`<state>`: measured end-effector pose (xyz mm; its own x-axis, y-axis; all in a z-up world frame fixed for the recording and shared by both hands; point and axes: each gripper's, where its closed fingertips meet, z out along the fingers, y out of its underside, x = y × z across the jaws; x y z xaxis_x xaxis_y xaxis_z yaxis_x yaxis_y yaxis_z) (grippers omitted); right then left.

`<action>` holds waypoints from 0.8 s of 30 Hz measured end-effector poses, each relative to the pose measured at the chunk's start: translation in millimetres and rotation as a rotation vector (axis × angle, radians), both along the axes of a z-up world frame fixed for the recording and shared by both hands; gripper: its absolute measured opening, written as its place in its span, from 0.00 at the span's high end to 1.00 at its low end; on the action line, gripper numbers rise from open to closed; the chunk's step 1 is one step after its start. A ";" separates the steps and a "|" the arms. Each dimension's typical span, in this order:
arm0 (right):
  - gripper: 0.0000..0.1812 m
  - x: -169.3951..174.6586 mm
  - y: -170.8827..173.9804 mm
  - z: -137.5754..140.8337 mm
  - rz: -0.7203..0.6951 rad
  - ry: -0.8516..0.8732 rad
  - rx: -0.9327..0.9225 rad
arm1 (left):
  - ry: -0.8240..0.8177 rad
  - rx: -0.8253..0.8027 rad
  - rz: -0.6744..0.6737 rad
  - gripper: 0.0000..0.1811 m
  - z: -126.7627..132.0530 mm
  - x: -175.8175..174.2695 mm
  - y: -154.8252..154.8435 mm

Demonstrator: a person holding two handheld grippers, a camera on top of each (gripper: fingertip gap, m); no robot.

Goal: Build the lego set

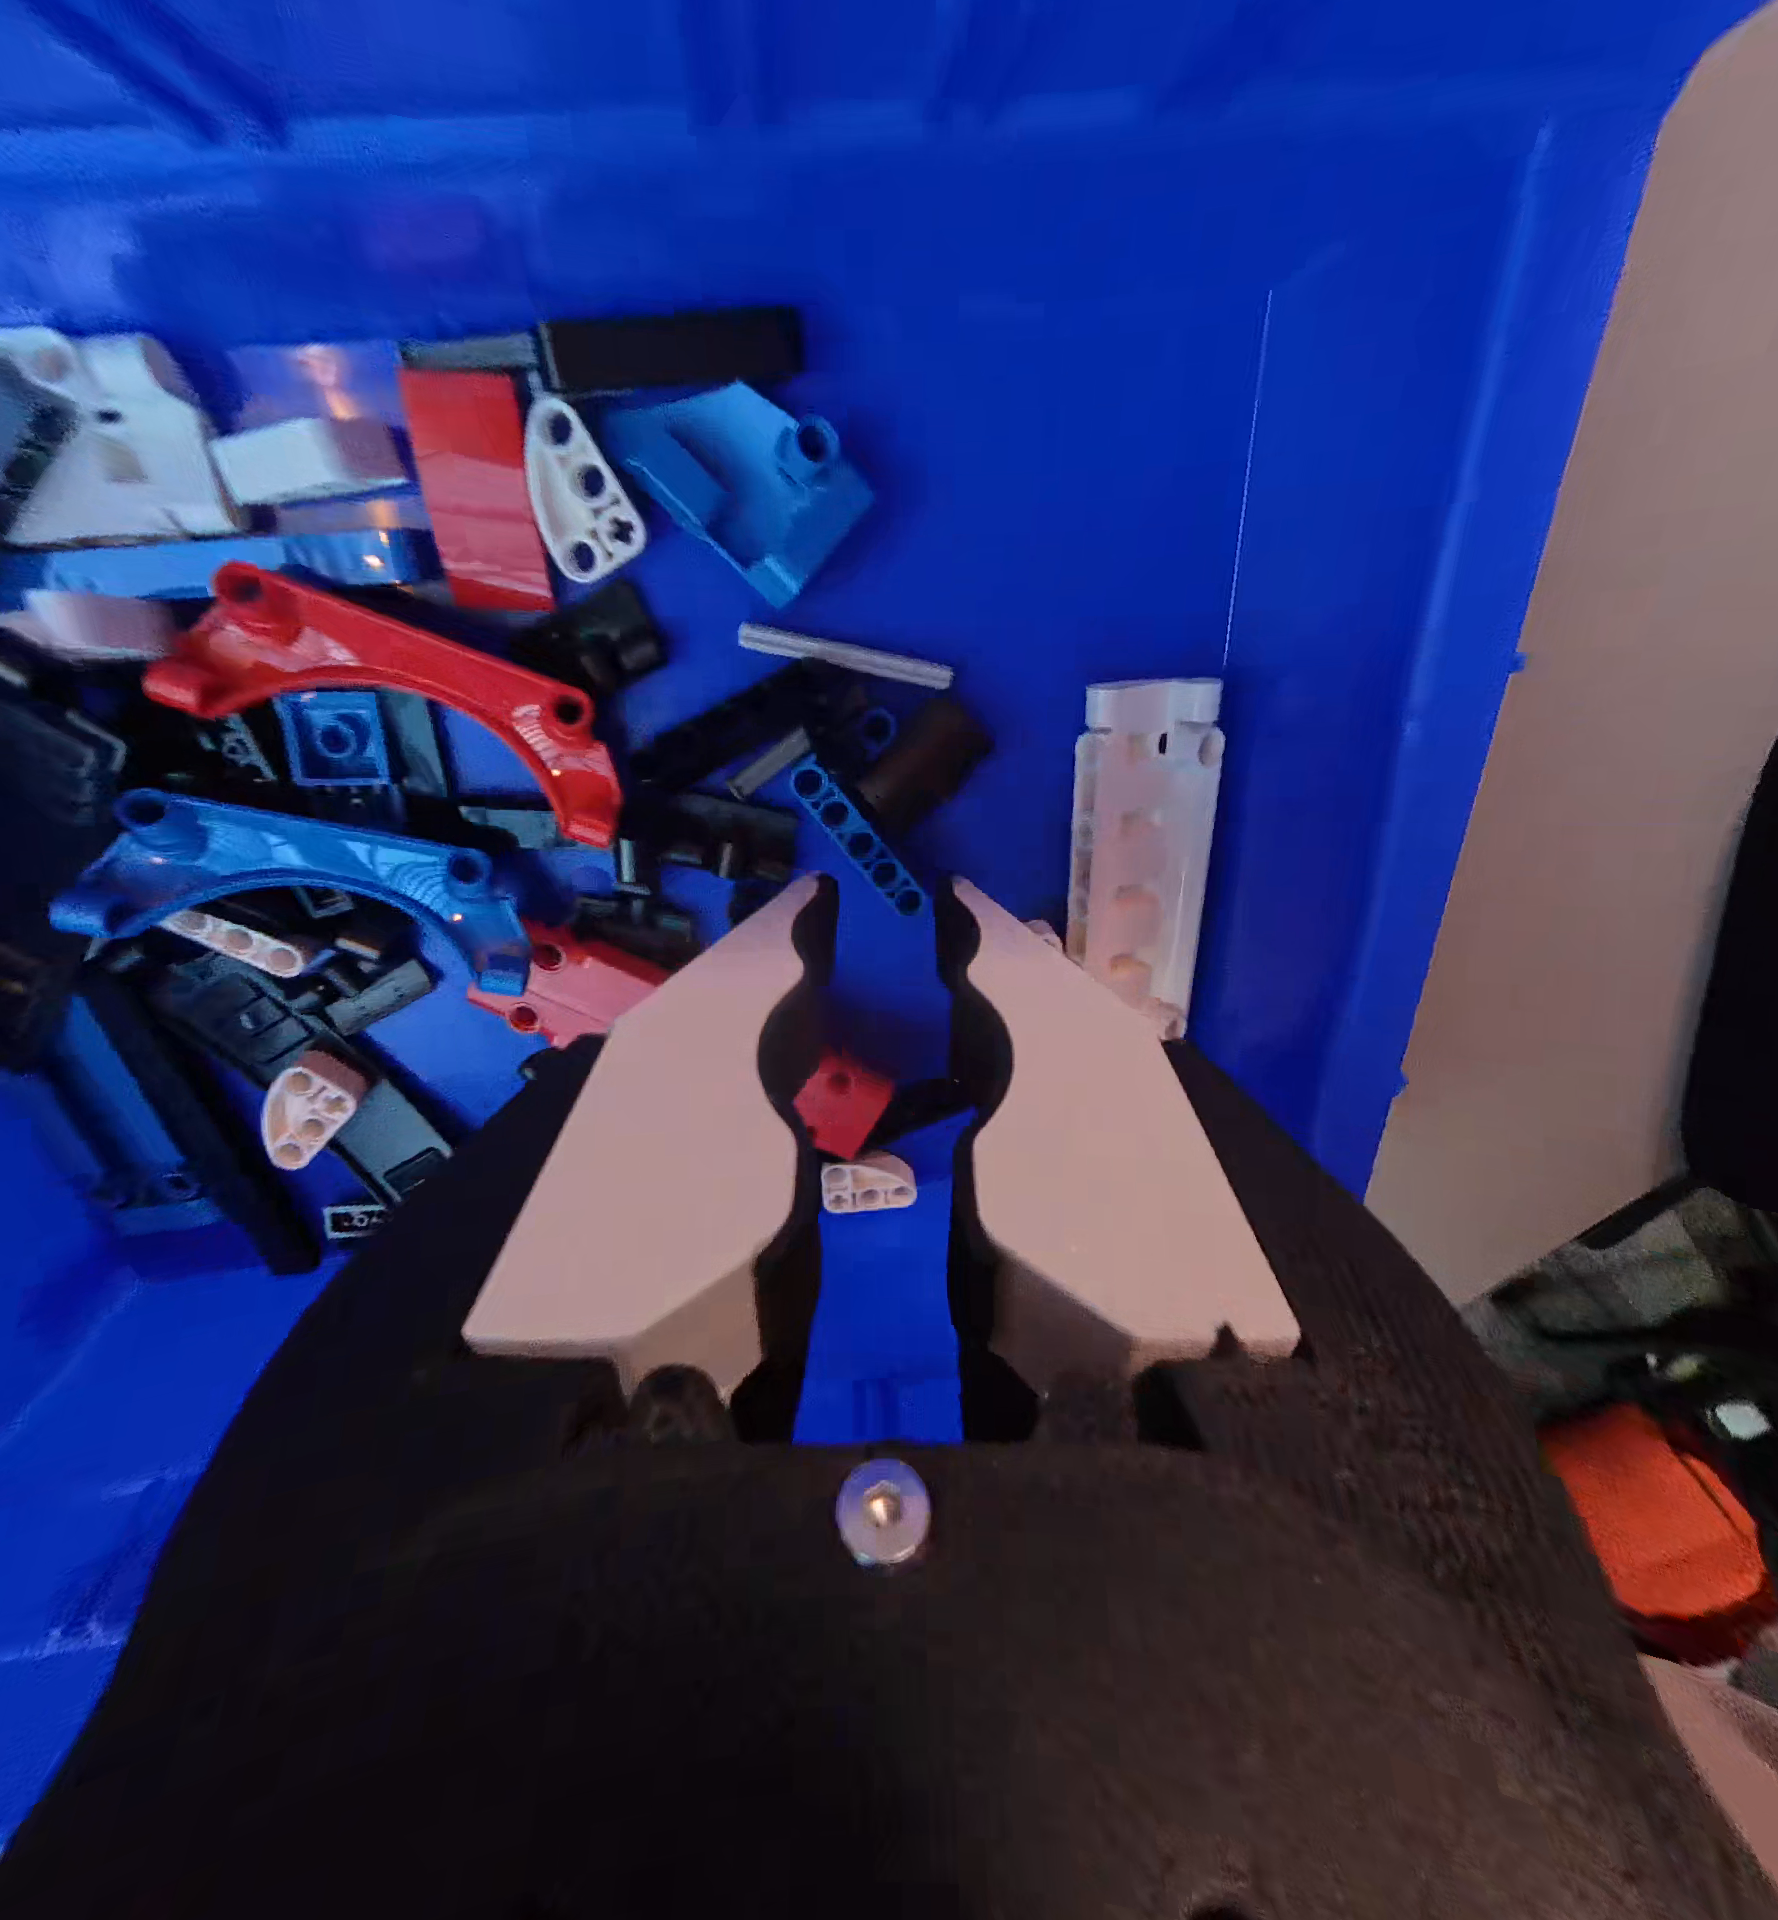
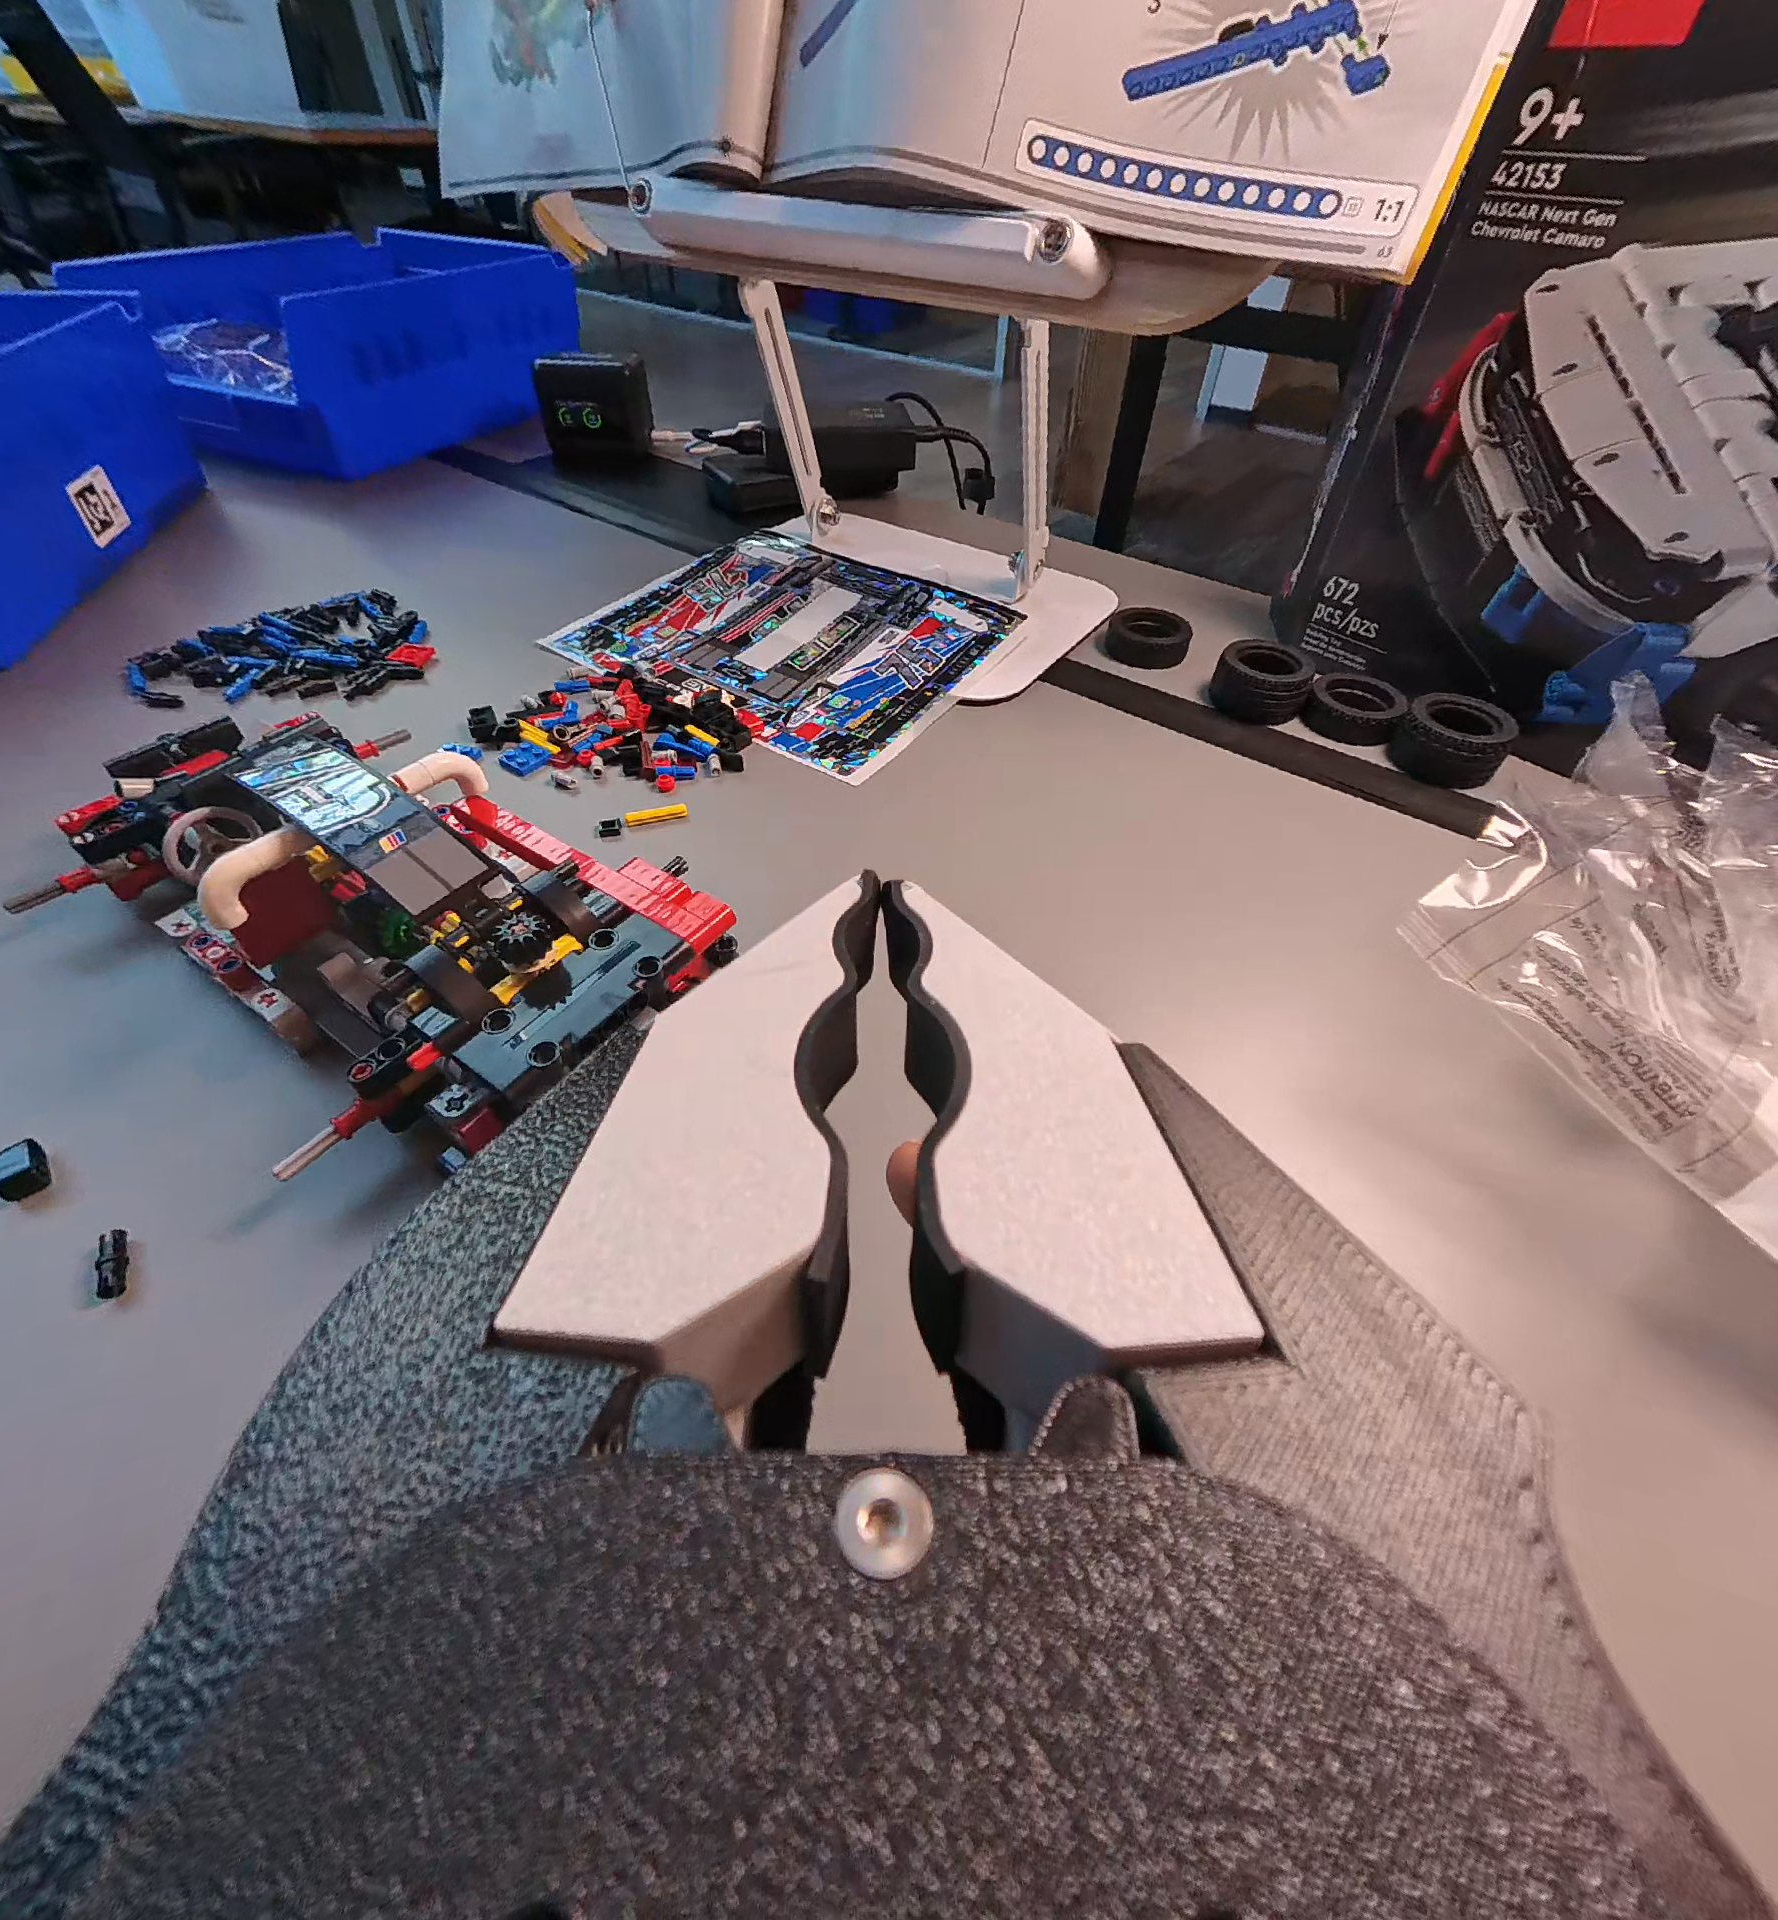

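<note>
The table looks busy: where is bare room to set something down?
Bare grey table lies between the half-built car and the plastic bags, ahead of the right gripper. Crowded: loose pieces, sticker sheet, tyres.

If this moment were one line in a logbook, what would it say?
left claw: open over blue bin | right claw: shut, empty, above table

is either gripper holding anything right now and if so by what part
Nothing is held. The left gripper hangs open over the loose pieces in the blue bin, gripping none. The right gripper is shut above the grey table, nothing between its tips.
</note>
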<state>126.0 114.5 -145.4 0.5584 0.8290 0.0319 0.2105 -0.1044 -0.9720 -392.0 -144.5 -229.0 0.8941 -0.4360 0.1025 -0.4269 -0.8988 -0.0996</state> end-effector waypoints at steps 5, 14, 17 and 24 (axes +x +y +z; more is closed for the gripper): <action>1.00 -7.3 -0.4 -4.7 0.008 -0.020 -0.007 | 0.079 -0.051 -0.007 0.89 -14.4 -2.8 -3.6; 1.00 -18.0 -2.1 -9.5 0.034 -0.063 0.006 | -0.195 0.195 -0.080 0.88 35.9 19.3 23.9; 1.00 -19.2 -1.9 -12.8 0.034 -0.066 -0.005 | -0.101 0.319 0.058 0.88 58.0 -25.2 47.1; 1.00 -28.1 -3.9 -18.9 0.054 -0.071 -0.023 | 0.079 0.184 0.298 0.73 28.1 -103.2 60.7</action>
<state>97.8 110.6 -164.2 0.5100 0.8587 0.0503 0.2844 -0.1132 -0.9520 -495.2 -83.8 -200.9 0.9868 -0.1599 -0.0276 -0.1617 -0.9551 -0.2484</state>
